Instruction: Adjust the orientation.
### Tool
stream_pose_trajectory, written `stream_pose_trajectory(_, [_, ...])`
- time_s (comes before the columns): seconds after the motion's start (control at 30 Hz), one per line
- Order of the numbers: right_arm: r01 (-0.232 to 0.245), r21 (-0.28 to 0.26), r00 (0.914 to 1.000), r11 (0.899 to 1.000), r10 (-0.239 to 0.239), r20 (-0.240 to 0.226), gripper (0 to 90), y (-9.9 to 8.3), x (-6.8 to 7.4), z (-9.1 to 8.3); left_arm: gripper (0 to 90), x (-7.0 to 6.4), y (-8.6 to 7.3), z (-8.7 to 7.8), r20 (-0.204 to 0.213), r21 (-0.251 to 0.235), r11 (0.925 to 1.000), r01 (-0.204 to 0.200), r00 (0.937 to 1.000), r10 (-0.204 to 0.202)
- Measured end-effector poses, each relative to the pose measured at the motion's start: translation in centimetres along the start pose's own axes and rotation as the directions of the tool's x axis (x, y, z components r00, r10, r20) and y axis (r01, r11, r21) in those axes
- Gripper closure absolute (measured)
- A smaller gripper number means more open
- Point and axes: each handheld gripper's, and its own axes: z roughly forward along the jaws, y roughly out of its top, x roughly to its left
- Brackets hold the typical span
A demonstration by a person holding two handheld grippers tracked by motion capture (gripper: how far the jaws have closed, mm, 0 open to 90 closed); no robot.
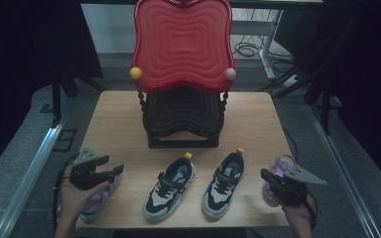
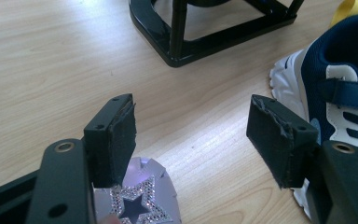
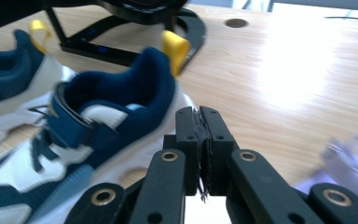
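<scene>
At lower left, the left gripper is gaping wide above a lilac sandal, gripping nothing. At lower right, the right gripper is sitting fully closed and empty, between a navy sneaker and another lilac sandal.

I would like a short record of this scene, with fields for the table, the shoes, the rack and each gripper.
table: light wooden table
rack: black shoe rack at the far middle, with a red wavy top
sneakers: two navy and white sneakers, left one and right one, side by side, toes toward the person
sandals: one lilac sandal at the near left, another lilac sandal at the near right
left gripper: open, above the star-decorated sandal toe
right gripper: shut, empty, beside the right sneaker
</scene>
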Motion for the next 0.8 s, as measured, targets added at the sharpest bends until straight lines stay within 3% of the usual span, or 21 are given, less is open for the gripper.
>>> stream_pose_trajectory(0.2, [-0.019,-0.001,0.9990,1.000,0.019,0.041,87.7,-0.9,-1.4,-1.6,32.7,0.1,-0.1,-0.3,-0.003,-0.003,1.0000,0.005,1.0000,-0.005])
stream_pose_trajectory(0.8, [-0.080,0.073,0.9886,0.994,0.069,0.134,90.0,-4.6,-4.7,-3.9,32.6,0.6,-0.3,-0.8,-0.017,0.002,0.9999,0.011,0.9998,-0.011])
